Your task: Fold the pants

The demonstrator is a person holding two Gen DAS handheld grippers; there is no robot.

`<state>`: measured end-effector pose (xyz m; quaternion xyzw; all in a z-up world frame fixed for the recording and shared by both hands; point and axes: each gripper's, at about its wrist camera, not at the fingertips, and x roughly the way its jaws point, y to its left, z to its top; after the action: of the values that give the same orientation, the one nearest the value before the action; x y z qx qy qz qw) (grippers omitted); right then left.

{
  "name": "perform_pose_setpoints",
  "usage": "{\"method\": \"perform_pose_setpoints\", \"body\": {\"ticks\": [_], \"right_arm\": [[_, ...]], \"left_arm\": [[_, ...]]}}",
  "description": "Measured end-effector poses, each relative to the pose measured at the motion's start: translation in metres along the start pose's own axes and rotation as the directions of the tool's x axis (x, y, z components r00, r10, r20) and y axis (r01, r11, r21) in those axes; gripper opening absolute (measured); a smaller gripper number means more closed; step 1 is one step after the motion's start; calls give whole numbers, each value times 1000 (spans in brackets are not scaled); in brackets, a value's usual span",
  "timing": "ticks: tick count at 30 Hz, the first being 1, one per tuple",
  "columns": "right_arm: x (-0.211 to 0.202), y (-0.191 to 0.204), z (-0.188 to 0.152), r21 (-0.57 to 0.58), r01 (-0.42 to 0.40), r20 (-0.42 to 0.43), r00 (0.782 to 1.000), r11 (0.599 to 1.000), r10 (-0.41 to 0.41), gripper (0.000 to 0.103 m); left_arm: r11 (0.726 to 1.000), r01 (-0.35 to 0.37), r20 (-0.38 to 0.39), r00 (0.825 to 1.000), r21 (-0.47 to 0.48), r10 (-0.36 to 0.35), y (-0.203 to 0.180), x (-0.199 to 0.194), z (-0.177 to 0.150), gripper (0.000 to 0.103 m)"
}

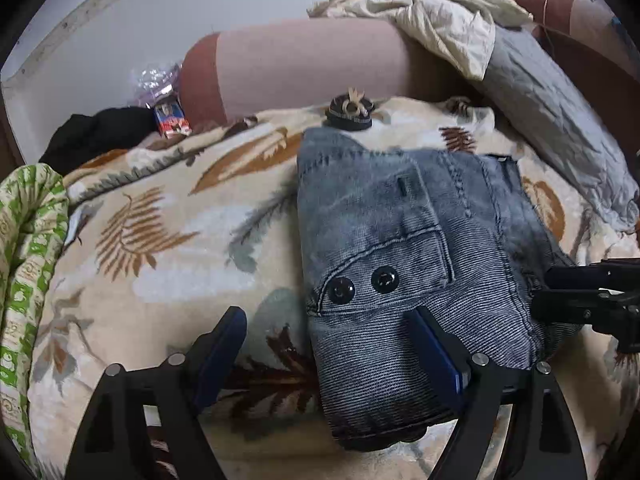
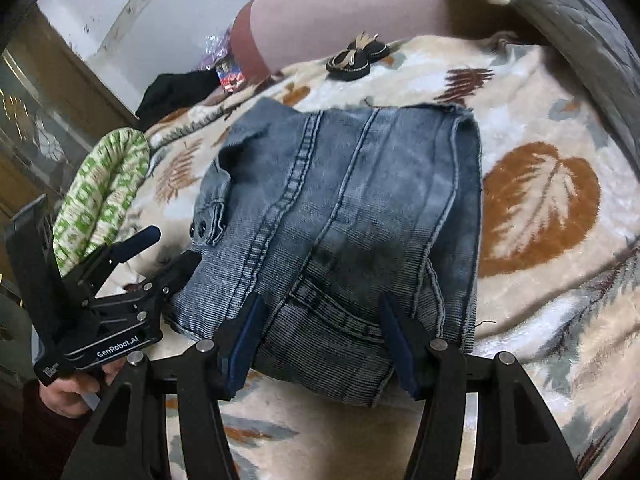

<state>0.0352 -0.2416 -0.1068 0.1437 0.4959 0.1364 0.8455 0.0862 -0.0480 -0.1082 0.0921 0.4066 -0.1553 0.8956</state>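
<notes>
The pants are faded blue jeans, folded into a compact stack on a leaf-patterned blanket. In the left wrist view my left gripper is open at the stack's near left edge, its right finger resting on the denim by two black snaps, its left finger over the blanket. In the right wrist view the jeans lie seams up. My right gripper is open, its two fingers standing over the stack's near edge. The left gripper also shows there, at the stack's left.
A brown and pink bolster lies behind the blanket, with cream cloth and a grey quilt at right. Small black shoes, a black garment and a green patterned roll lie at the back and left.
</notes>
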Motion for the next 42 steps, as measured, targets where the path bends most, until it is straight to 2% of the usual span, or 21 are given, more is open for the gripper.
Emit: {"method": "perform_pose_setpoints", "body": {"ticks": [5,7,9,12,14,16,20,22,26,28,34,38,42], "right_arm": [[4,0,0,-20,9,-9,1000,1000,-10,61],[0,-1,2,-14,-10,-16,1000,1000,10,61],[-10,-6,7,16,-47,-13,999,999,47,61],[-36,-23,14,63,-56,60,997,996,53,61],[-49,-38,19,106,-53,103,994,993,42,61],[-53,-56,24,170,-56,113,993,984,37,62],[-41,-79,30,247,-69,95,994,967,46,62],[-33,-87,33,270,-67,87,995,961,45,62],[-24,-93,35,288,-79,76,995,954,60,62],[-20,-92,35,284,-78,70,996,956,61,62],[-15,-102,34,319,-99,71,994,943,81,62],[-16,-108,33,338,-107,86,993,935,83,62],[-10,-114,32,358,-101,73,994,928,80,62]], "left_arm": [[998,27,-30,999,-50,-28,7,10,1,87],[996,45,-34,998,-73,-48,11,6,4,87],[995,50,4,999,-81,-50,16,-6,8,87],[993,69,120,991,-91,-57,30,-32,18,87],[991,53,151,988,-120,-34,43,-36,25,92],[985,56,140,990,-164,-33,58,-27,29,95],[952,123,9,992,-280,-126,77,13,25,95],[941,139,-6,989,-309,-148,78,21,22,95],[948,155,43,988,-278,-149,72,17,23,95],[945,179,40,984,-272,-175,70,17,24,95],[910,320,81,947,-262,-310,64,17,27,95],[899,360,62,932,-249,-356,52,24,25,95],[898,376,41,925,-229,-377,42,30,24,95]]}}
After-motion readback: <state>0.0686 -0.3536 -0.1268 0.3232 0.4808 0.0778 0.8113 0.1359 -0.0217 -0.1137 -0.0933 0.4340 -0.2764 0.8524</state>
